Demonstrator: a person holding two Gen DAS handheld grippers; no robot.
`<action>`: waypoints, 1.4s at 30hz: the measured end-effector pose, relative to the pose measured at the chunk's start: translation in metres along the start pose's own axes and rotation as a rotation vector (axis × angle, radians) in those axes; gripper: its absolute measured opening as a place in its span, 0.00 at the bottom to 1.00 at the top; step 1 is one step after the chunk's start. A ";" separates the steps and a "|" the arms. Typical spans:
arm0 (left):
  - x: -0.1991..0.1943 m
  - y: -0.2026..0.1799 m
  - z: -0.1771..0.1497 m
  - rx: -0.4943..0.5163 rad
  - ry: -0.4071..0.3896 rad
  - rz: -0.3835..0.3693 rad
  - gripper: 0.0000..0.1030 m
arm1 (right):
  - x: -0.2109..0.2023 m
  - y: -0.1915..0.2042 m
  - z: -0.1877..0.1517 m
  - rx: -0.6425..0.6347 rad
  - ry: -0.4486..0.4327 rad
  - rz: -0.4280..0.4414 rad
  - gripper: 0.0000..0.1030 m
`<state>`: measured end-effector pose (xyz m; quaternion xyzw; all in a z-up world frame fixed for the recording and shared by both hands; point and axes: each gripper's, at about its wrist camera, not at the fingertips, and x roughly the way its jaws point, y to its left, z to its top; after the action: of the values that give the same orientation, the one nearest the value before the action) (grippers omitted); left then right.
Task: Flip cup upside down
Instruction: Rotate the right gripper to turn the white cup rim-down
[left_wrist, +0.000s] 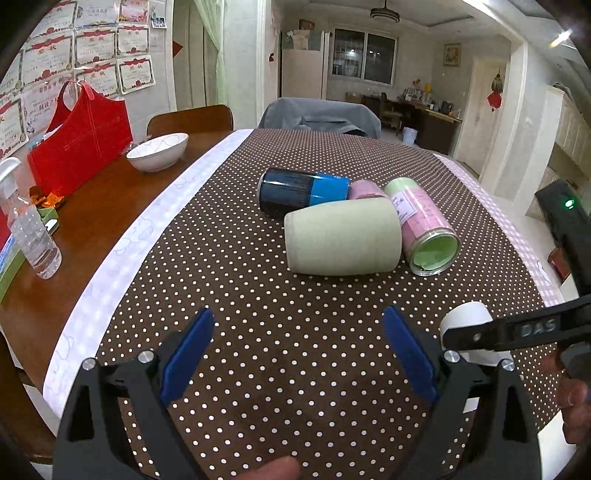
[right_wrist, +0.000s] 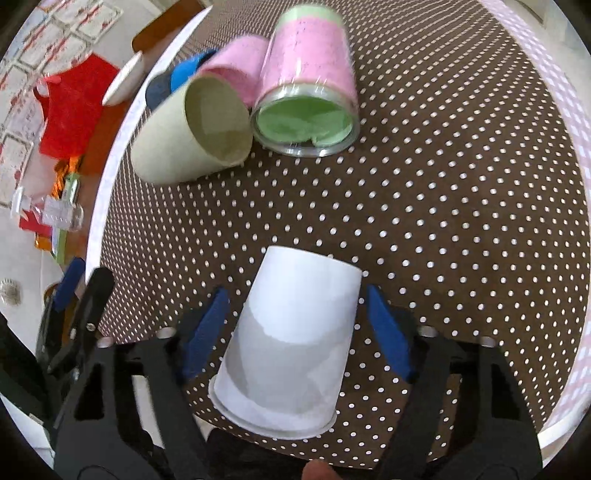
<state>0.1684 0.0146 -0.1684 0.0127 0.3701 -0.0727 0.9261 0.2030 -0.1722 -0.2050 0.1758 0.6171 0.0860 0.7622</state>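
Standing upside down on the dotted cloth (right_wrist: 424, 206) of the counter (left_wrist: 92, 221), the white cup (right_wrist: 291, 343) has its rim down and its base up. It sits between the blue pads (right_wrist: 388, 332) of the right tool (right_wrist: 297, 325), whose jaws are spread wide with gaps on both sides of the cup. Beyond it lie four cups on their sides, clustered and touching: a pale green cup (right_wrist: 192, 133), a pink-and-green cup (right_wrist: 310, 96), a pink cup (right_wrist: 240, 62) and a blue cup (left_wrist: 299, 192). Nearby, the left tool (left_wrist: 297, 354) hovers wide open, holding nothing.
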 end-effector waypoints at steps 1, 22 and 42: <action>-0.001 0.000 0.000 0.001 0.001 0.000 0.88 | 0.000 0.001 -0.001 -0.013 -0.002 0.001 0.61; -0.035 -0.007 0.004 -0.002 -0.052 0.033 0.88 | -0.076 -0.039 -0.031 -0.014 -0.298 0.205 0.60; -0.068 -0.009 -0.014 -0.026 -0.073 0.084 0.89 | -0.043 0.018 -0.076 -0.294 -0.810 -0.207 0.60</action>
<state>0.1088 0.0151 -0.1318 0.0134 0.3360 -0.0293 0.9413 0.1207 -0.1583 -0.1730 0.0223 0.2641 0.0201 0.9640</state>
